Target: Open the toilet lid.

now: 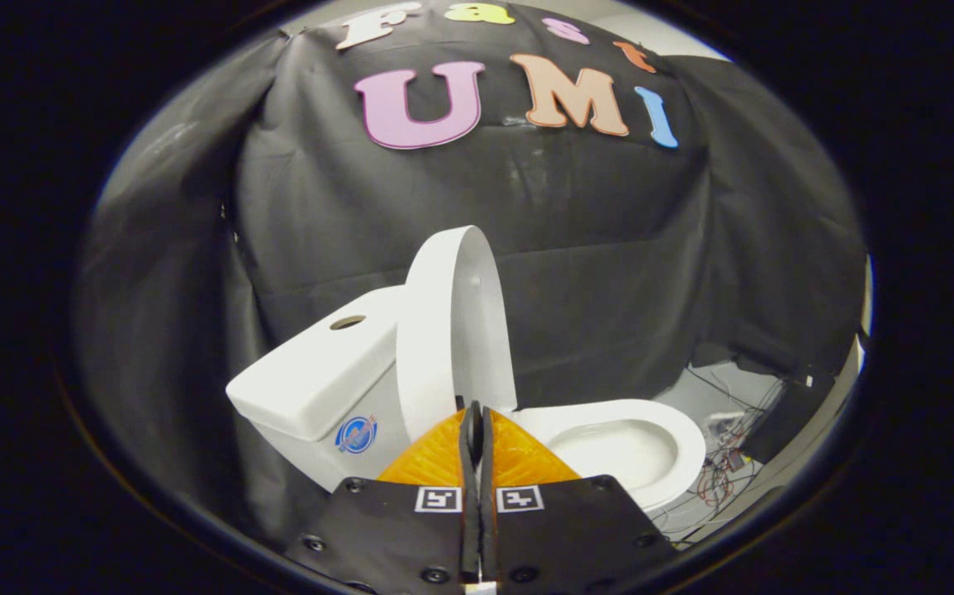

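My hand-held gripper (477,413) is clenched, its two fingers pressed flat together with nothing between them. The fingertips sit just at the lower edge of the toilet lid (452,330), close enough that I cannot tell whether they touch it.

The toilet lid stands raised, nearly upright, leaning back toward the cistern (320,372) behind it, with its inner face turned toward the open bowl. From how it stands, I judge the opening to be done or all but done; at most a last nudge back against the cistern is left.

As a thing to handle, the lid looks like a thin, stiff shell of glossy white plastic: light, rigid, swinging on a hinge at its base that my fingers hide. The smooth surface would be slippery to pinch, so I would rather push or hook it at the free rim far from the hinge, where a small force turns it easily, than squeeze its face. Let go short of its balance point, it could fall shut and slam.

The toilet bowl (621,450) lies beyond my fingers, open under its white seat ring (675,430); the inside looks clean and white, and I cannot make out any water in it. The cistern's top has a round hole (348,322) where a flush button would sit.
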`<state>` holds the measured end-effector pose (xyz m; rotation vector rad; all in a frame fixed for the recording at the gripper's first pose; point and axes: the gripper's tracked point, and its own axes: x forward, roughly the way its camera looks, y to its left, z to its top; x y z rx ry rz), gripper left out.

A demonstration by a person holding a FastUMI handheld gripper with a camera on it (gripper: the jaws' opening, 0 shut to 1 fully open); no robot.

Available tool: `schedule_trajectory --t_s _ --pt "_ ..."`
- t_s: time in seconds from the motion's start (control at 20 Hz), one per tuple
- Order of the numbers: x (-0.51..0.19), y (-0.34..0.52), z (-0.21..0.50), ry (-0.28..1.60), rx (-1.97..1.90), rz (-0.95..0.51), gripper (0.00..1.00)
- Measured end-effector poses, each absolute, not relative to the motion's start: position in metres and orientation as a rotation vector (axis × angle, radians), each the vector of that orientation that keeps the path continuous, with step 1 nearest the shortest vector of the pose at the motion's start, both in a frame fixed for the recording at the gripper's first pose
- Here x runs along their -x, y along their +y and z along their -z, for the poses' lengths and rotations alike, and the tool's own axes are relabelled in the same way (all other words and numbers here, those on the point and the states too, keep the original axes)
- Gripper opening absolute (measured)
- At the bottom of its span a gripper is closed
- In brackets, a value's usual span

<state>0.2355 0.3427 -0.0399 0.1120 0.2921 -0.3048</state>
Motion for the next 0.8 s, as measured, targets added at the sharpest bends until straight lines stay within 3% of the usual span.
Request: schedule_trajectory --t_s 0.8 --pt "-0.258 0.383 0.043 0.281 -0.069 0.25 0.02"
